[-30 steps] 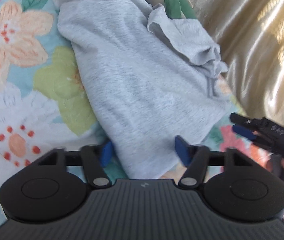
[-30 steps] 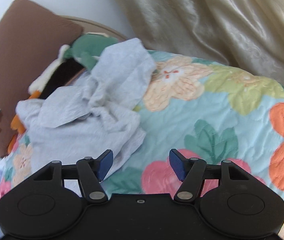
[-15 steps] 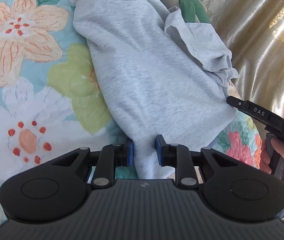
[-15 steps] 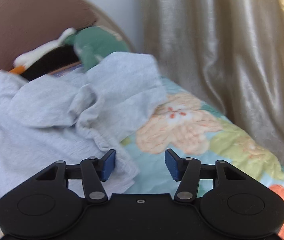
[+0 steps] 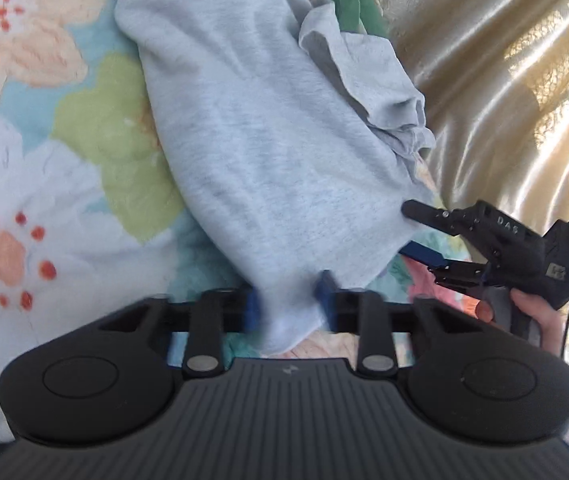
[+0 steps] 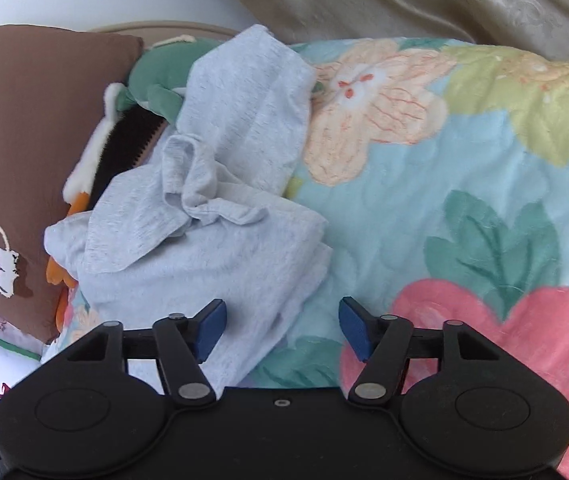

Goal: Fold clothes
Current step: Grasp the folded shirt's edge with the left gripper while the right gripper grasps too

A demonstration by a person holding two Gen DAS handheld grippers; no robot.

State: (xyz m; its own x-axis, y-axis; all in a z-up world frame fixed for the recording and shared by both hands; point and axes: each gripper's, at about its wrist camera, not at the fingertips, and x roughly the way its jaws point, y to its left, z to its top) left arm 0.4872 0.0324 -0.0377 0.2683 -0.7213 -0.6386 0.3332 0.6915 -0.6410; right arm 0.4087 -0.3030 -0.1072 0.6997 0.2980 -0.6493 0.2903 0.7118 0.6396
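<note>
Left wrist view: our left gripper (image 5: 287, 306), its jaws just closing, pinches the soft, limp grey garment (image 5: 268, 152) on the floral quilt (image 5: 24, 184); our right gripper (image 6: 282, 330), just widened, holds nothing and should take the neighbouring hem.

A bedroom in a home is showing here. A quilted bedspread printed with large peach, green and pink flowers on pale blue (image 6: 464, 208) is covering a bed. A brown pillow with a white embroidered outline (image 6: 24, 140) is leaning at its head, beside a green, black and white plush toy (image 6: 140, 120). A shiny beige curtain (image 5: 504, 80) is hanging alongside, catching sunlight.
</note>
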